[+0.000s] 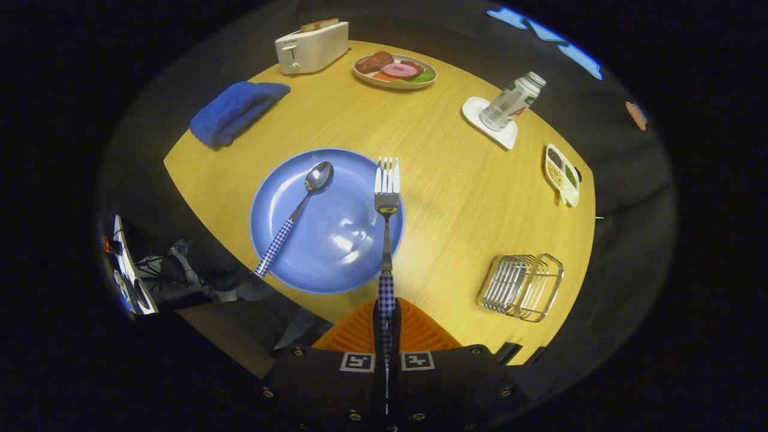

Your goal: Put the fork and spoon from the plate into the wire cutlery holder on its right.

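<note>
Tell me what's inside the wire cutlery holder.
Nothing shows inside the wire cutlery holder. The spoon lies on the plate; the claw is shut on the fork.

Gripper view: rides above jaws, looks steeply down from high over table.

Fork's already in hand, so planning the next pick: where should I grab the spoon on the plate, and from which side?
With the gripper shut on the fork, take the spoon next by its checked handle, which sticks out over the near rim of the blue plate. Come from the near side, fingers across the handle; the bowl lies flat on the plate.
</note>
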A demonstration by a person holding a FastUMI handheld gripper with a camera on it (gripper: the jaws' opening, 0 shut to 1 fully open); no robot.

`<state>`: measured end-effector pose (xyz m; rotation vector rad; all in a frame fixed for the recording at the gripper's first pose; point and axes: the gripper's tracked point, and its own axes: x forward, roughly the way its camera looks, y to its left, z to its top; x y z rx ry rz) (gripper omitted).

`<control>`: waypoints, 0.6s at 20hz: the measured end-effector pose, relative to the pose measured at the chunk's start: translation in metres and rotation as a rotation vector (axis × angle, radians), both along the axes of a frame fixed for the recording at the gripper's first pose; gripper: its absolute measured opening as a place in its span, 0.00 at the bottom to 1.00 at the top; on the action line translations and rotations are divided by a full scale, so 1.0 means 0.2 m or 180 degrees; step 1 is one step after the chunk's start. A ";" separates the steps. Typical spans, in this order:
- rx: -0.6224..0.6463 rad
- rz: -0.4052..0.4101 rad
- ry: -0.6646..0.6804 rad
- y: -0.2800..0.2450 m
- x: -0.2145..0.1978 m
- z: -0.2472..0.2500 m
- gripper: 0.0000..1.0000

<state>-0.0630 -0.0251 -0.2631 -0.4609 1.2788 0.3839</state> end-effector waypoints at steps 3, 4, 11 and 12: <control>-0.0129 -0.0169 -0.0032 -0.17 -0.03 0.09 0.02; -0.0164 -0.0240 -0.0040 -0.24 -0.05 0.12 0.02; -0.0339 -0.0582 0.0114 -0.62 -0.15 0.22 0.02; -0.0351 -0.0617 0.0144 -0.66 -0.16 0.22 0.02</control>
